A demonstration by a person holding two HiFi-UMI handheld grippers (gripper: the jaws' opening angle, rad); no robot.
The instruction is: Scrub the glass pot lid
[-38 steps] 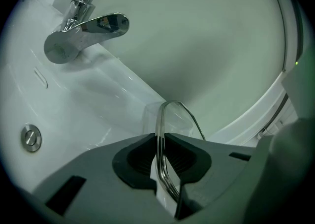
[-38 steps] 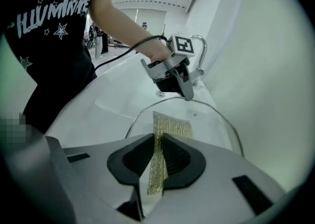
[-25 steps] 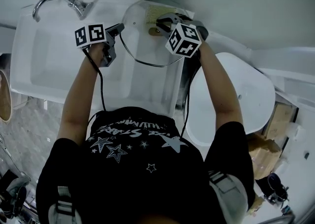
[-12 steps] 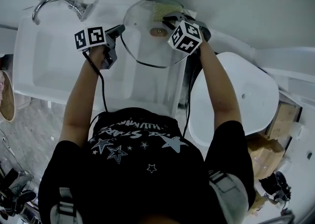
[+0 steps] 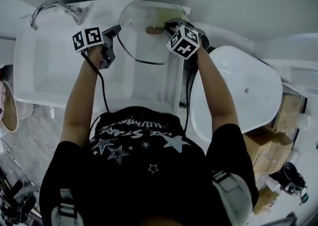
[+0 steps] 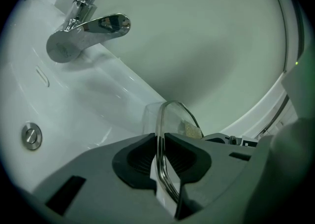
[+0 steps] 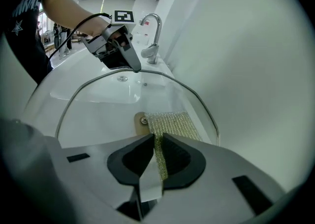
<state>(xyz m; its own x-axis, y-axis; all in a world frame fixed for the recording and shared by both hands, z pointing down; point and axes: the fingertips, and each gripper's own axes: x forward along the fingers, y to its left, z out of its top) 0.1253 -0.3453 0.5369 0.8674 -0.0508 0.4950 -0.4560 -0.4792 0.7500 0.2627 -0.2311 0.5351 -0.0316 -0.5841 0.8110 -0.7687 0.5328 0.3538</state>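
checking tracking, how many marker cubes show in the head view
2. One cube on the left gripper, by the glass lid's left rim; the other on the right gripper, over the lid's right side.

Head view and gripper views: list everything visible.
glass pot lid: one, clear, tilted over the sink's right end.
scrub pad: one, yellowish mesh, against the lid.
sink: one, white, left.
tap: one, chrome, behind the sink.
oval fixture: one, white, right of the sink.
cardboard boxes: some, brown, lower right.
left hand-held gripper: one, grey, shut on the lid's rim.
right hand-held gripper: one, grey, shut on the scrub pad.
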